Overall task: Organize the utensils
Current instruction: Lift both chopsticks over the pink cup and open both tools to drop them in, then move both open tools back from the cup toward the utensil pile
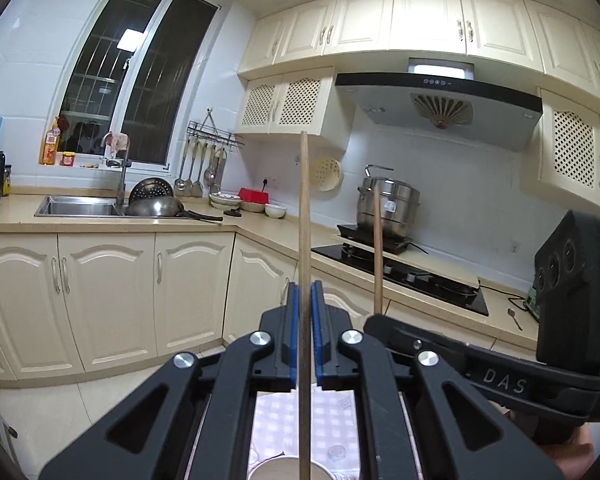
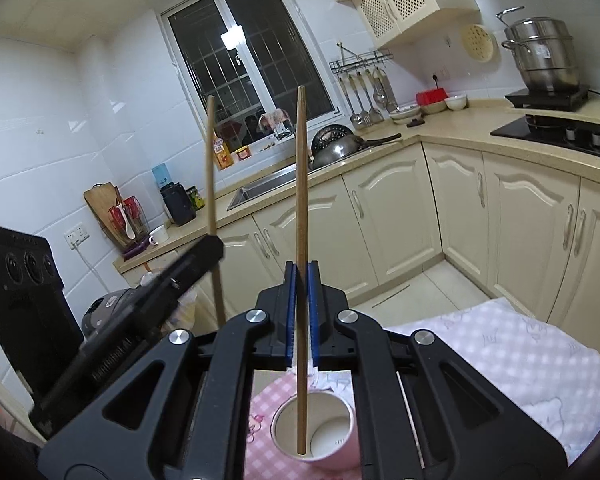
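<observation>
Holding one chopstick in each claw, both pinched tight btwn the blue pads. My right gripper (image 2: pixel 302 312) clamps the right chopstick (image 2: pixel 301 216) about mid-length; the stick stands nearly upright, long axis running straight down toward the pink cup (image 2: pixel 342 446), lower tip lined up over the cup's mouth or just inside, can't tell which. My left gripper (image 1: pixel 305 332) clamps the left chopstick (image 1: pixel 304 216) the same way, upright, w/ only a sliver of cup rim showing below it. So the cup lies directly under both claws, on the pink checked cloth (image 2: pixel 520 368); right hand looks better centred over it. Judging next move: a straight drop along the stick's axis. The two claws sit close side by side, so crowding each other is the main risk. Counter, sink (image 1: pixel 76 206) and stove (image 1: pixel 404 276) are well apart.
</observation>
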Demonstrator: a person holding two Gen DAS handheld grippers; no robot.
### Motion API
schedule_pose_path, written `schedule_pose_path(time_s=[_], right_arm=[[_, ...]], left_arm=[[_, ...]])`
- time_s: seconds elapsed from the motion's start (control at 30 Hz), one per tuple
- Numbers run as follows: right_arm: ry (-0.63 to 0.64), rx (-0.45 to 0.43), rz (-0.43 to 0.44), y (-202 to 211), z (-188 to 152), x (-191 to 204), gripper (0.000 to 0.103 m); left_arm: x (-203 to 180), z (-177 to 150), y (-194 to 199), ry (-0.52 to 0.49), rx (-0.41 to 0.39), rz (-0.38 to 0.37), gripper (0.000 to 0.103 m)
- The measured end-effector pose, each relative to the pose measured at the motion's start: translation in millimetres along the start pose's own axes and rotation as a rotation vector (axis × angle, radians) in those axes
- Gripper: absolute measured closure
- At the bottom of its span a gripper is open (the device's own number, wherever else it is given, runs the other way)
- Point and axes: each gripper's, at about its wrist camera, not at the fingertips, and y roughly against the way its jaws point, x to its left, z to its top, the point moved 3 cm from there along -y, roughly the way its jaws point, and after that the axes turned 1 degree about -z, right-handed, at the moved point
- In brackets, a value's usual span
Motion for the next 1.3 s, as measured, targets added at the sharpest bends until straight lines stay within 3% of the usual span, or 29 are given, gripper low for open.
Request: schedule_pose_path(time_s=[0.4,0.43,0.47,0.5,0.53,0.57,0.6,0.63,0.67,0.73,0.8,0.83,1.3], right_arm=[[0.012,0.084,-0.036,-30.7,-30.7,-9.4,0.096],[0.008,0.097,-0.037,-32.5,-33.6,-11.2,0.096],[-0.002,0.117,-0.046,-33.8,-37.6,-15.1,0.096],[-0.014,0.124,-0.055,-33.1,-40.2,-18.5,0.094],[-0.031,0.131,-0.060,-31.4,-42.1,-23.5,0.089],[-0.045,0.134,-0.065,-29.8,-43.0,-27.7,0.080],[-0.066,0.123,-0.086,-23.4,-43.8,-34.9,0.049],[-0.075,0.108,-0.093,-18.3,-43.9,-38.4,0.026],[-0.083,0.096,-0.100,-11.4,-43.6,-42.9,0.025],[-0.097,0.102,-0.110,-5.7,-42.5,-51.3,0.022],[-0.115,0.106,-0.125,1.9,-41.9,-58.4,0.009],[-0.116,0.109,-0.138,4.8,-41.7,-60.3,0.007],[-0.122,0.165,-0.196,37.0,-42.2,-72.2,0.007]], left_arm=[[11.6,-36.1,-17.5,0.003,0.028,0.035,0.096],[12.5,-39.9,-18.3,0.000,0.036,0.039,0.091],[13.9,-42.6,-18.7,-0.001,0.046,0.044,0.072],[15.7,-44.3,-18.1,0.005,0.051,0.053,0.061],[19.8,-45.5,-14.4,0.021,0.052,0.063,0.040],[22.8,-45.2,-10.7,0.031,0.049,0.060,0.029],[26.7,-43.6,-5.5,0.042,0.042,0.058,0.027],[28.2,-43.1,-2.7,0.043,0.042,0.059,0.020],[30.0,-41.4,0.9,0.037,0.052,0.069,0.015],[30.9,-38.2,7.3,0.024,0.067,0.082,0.012],[30.6,-35.5,12.2,0.012,0.078,0.094,0.009],[29.9,-33.9,14.8,0.006,0.085,0.101,0.008],[14.6,-35.9,45.1,-0.050,0.167,0.143,0.008]])
